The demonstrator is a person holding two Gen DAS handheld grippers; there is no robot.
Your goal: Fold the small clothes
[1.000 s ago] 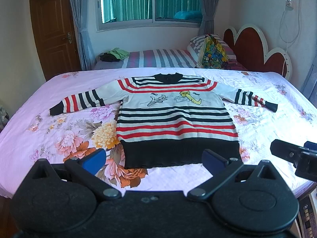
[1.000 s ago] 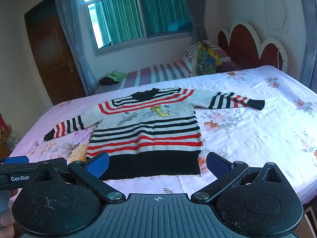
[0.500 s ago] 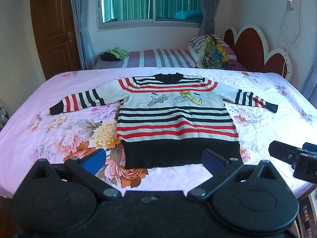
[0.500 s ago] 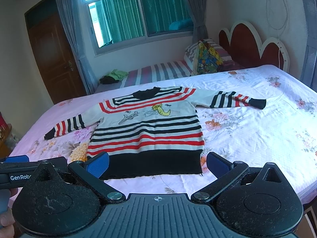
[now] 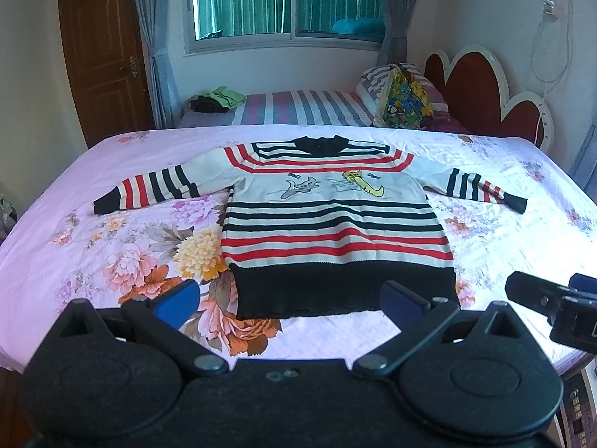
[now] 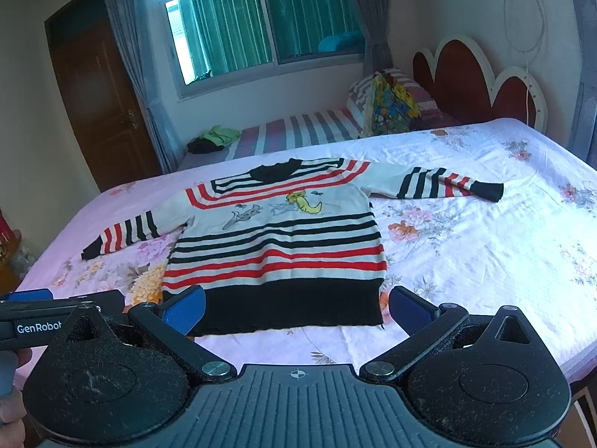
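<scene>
left tool [image 5: 289, 300] spread | right tool [image 6: 296, 308] spread | sweater [image 5: 335, 231] flat just ahead

Floral bedsheet [image 5: 112, 246], wooden door [image 5: 104, 59].

Both grippers hang side by side, the left gripper [image 5: 289, 300] and right gripper [image 6: 296, 304] spread wide, holding nothing.

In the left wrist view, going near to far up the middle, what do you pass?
Left claw → sweater's black hem → cartoon print → black collar → striped bed → window.
</scene>
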